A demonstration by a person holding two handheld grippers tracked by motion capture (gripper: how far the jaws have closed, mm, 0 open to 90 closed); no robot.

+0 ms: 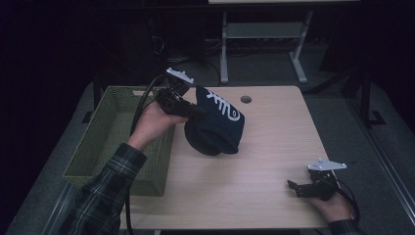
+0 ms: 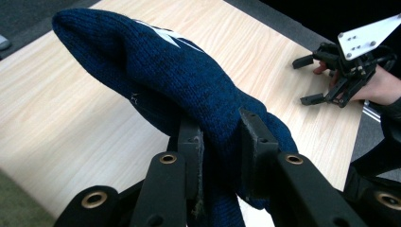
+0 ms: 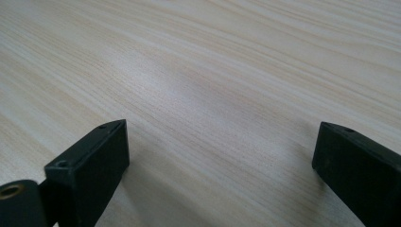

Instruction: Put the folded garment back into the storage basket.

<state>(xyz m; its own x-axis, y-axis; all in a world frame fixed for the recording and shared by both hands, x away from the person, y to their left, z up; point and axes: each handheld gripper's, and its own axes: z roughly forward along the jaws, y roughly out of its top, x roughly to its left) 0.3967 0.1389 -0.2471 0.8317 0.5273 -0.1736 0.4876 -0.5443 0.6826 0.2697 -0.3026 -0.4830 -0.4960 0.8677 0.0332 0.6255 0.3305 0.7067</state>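
A dark blue knit hat (image 1: pixel 215 128) with a white pattern hangs over the left half of the wooden table (image 1: pixel 264 161). My left gripper (image 1: pixel 192 111) is shut on the hat's edge, just right of the basket. In the left gripper view the two black jaws pinch a fold of the hat (image 2: pixel 165 80), with the left gripper (image 2: pixel 222 142) closed around the knit. My right gripper (image 1: pixel 293 189) rests low at the table's front right with its jaws wide apart. In the right gripper view, the right gripper (image 3: pixel 222 156) has only bare wood between its fingers.
A green mesh basket (image 1: pixel 117 137) stands at the table's left edge, under the left forearm. A small round hole (image 1: pixel 246 99) sits near the table's far edge. Grey desk legs (image 1: pixel 298 63) stand on the floor beyond.
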